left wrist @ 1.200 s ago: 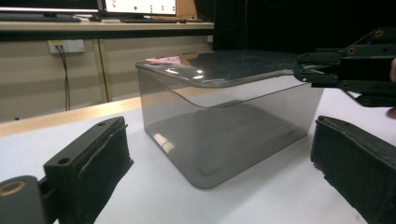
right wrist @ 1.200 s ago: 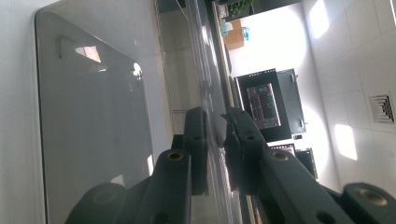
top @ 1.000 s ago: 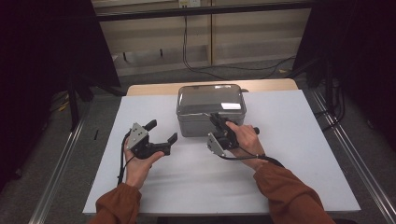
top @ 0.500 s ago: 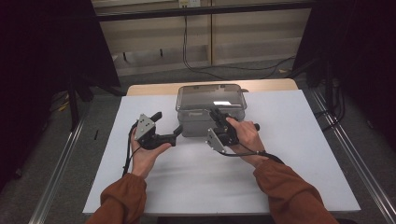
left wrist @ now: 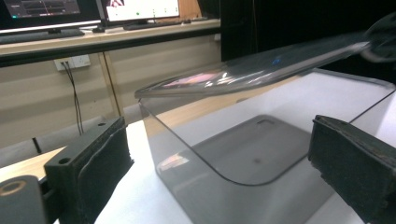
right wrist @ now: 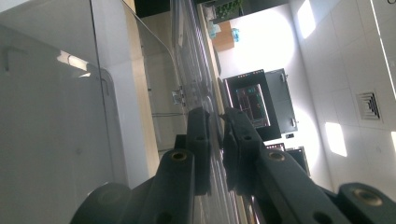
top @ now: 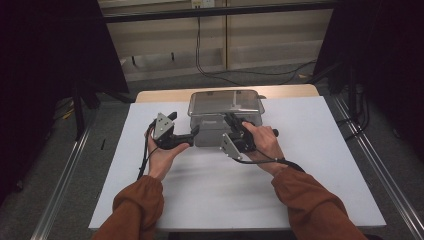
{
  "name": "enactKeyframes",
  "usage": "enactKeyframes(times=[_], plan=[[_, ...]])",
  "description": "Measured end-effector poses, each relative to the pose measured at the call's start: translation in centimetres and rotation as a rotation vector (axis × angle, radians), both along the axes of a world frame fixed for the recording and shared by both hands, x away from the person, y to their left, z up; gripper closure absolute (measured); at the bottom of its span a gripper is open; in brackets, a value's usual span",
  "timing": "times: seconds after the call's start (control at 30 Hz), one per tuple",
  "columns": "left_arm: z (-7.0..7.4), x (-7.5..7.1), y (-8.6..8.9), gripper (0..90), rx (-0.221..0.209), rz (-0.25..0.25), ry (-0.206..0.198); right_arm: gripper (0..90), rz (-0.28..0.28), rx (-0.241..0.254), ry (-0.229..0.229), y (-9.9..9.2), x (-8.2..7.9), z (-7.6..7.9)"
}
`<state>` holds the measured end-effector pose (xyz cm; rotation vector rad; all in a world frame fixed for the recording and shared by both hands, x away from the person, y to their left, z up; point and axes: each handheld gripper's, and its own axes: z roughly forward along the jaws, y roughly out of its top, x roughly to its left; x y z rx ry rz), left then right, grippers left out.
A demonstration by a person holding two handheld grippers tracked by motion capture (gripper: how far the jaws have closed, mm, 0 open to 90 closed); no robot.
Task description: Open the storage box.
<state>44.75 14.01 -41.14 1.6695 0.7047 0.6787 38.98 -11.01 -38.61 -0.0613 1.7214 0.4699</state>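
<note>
A clear plastic box (top: 220,131) with a clear lid (top: 225,101) stands at the back middle of the white table. My right gripper (top: 231,119) is at the box's front edge. In the right gripper view its jaws (right wrist: 217,126) are shut on the thin lid (right wrist: 180,32), beside the box wall (right wrist: 56,116). The lid (left wrist: 261,65) hangs tilted above the box (left wrist: 243,158), raised at one side. My left gripper (top: 184,124) is open at the box's front left corner. That corner sits between the pads (left wrist: 100,158) without touching them.
The white table top (top: 300,170) stretches in front of the box, with a wooden strip (top: 160,95) behind it. Metal rails (top: 65,195) run along both sides. Monitors (left wrist: 140,8) stand on a bench beyond, and cables (top: 215,70) lie on the floor.
My left gripper has moved right and forward up to the box's left corner. The right gripper has stayed at the lid's front edge.
</note>
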Motion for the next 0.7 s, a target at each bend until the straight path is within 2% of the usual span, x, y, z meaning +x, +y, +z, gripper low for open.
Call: enactKeyframes(times=[0.1, 0.13, 0.23, 0.27, 0.3, 0.33, 0.47, 0.53, 0.7], plan=[[0.0, 0.6, -0.1, 7.9, -0.007, 0.004, 0.009, 81.7, -0.002, -0.004, 0.007, 0.0, 0.1, 0.2], [0.0, 0.9, -0.2, 9.6, 0.007, 0.006, -0.014, 81.7, 0.002, -0.006, 0.004, 0.0, 0.2, 0.4], [0.1, 1.1, -0.3, 13.2, 0.006, 0.001, -0.013, 81.5, 0.001, 0.005, 0.007, 0.0, 0.2, 0.4], [0.2, 1.4, -0.5, 13.3, 0.031, -0.004, -0.038, 81.3, -0.001, 0.009, 0.01, 0.0, 0.2, 0.4], [0.2, 1.4, -0.5, 14.0, 0.031, -0.004, -0.038, 81.1, -0.003, 0.01, 0.017, 0.1, 0.1, 0.3], [0.3, 1.4, -0.7, 14.7, 0.033, 0.006, -0.061, 81.1, -0.003, 0.01, 0.02, 0.1, 0.1, 0.3], [0.3, 1.7, -0.8, 18.6, 0.006, 0.014, -0.071, 80.9, -0.004, 0.017, 0.024, 0.0, 0.1, 0.3], [0.3, 1.9, -1.0, 27.0, 0.008, 0.013, -0.078, 80.8, -0.004, 0.02, 0.023, 0.1, 0.1, 0.3], [0.3, 2.1, -1.4, 34.8, 0.028, 0.014, -0.113, 80.4, 0.004, 0.024, 0.034, 0.1, 0.1, 0.2]])
